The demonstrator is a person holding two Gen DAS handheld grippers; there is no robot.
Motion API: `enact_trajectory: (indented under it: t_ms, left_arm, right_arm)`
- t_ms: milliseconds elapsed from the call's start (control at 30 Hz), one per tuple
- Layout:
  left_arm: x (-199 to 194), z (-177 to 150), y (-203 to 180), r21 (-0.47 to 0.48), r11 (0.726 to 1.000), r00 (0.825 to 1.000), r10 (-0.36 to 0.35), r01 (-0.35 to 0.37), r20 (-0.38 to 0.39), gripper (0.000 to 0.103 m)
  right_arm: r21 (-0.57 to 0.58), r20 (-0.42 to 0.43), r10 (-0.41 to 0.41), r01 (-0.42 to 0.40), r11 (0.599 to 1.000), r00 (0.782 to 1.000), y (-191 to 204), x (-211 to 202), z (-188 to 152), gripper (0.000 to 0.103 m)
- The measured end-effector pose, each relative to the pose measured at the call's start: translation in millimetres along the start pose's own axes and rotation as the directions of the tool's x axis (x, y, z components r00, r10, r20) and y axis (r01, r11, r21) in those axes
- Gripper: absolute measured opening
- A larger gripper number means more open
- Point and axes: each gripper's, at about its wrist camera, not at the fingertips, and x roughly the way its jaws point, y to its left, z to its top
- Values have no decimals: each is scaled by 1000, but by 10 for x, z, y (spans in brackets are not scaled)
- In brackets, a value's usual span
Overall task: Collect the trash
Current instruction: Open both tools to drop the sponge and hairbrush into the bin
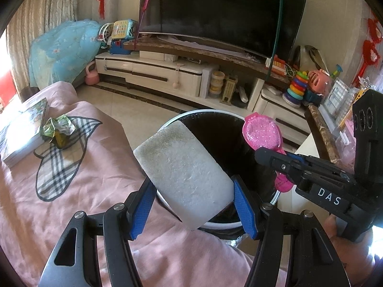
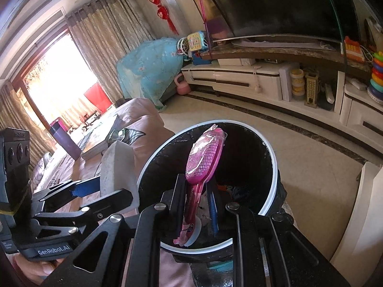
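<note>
A worn white sponge block (image 1: 184,177) is clamped between the blue pads of the left gripper (image 1: 194,209), its jaws clenched on the block's two sides. The block is held tilted, with its far end reaching over the near rim of a round trash bin (image 1: 167,123) that has a white rim and a black liner. A pink hairbrush in clear wrapping (image 2: 204,157) is grasped by its handle in the right gripper (image 2: 196,205), the jaws being drawn in narrowly on it. The brush head is held upright above the bin's dark opening. In the left wrist view the right gripper is seen entering from the right, just beside the block. The bin stands on a tiled floor (image 2: 299,143), against a surface draped in pink cloth (image 1: 71,215). On that cloth, well apart from the bin, a crumpled green wrapper (image 1: 58,131) is seen lying on a plaid-patterned patch (image 1: 59,165), touching the edge of a book (image 1: 22,131). A television (image 1: 222,9) on a low white cabinet (image 1: 153,71) is visible behind.
</note>
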Motion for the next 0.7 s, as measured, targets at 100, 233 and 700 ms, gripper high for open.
enact_trajectory:
  t_ms: [100, 233, 700]
  left_arm:
    - [36, 10, -8, -1, 1000, 1000, -1, 1, -7, 62]
    - [65, 28, -14, 0, 1000, 1000, -3, 3, -13, 62]
    - [144, 69, -56, 3, 1000, 999, 1, 0, -39, 63]
  right_arm:
    - [-4, -4, -2, 2, 1000, 1000, -1, 16, 13, 17]
    - [-13, -15, -5, 4, 1000, 1000, 17, 49, 20, 17]
    - [-12, -42, -10, 10, 1000, 999, -17, 136, 42, 17]
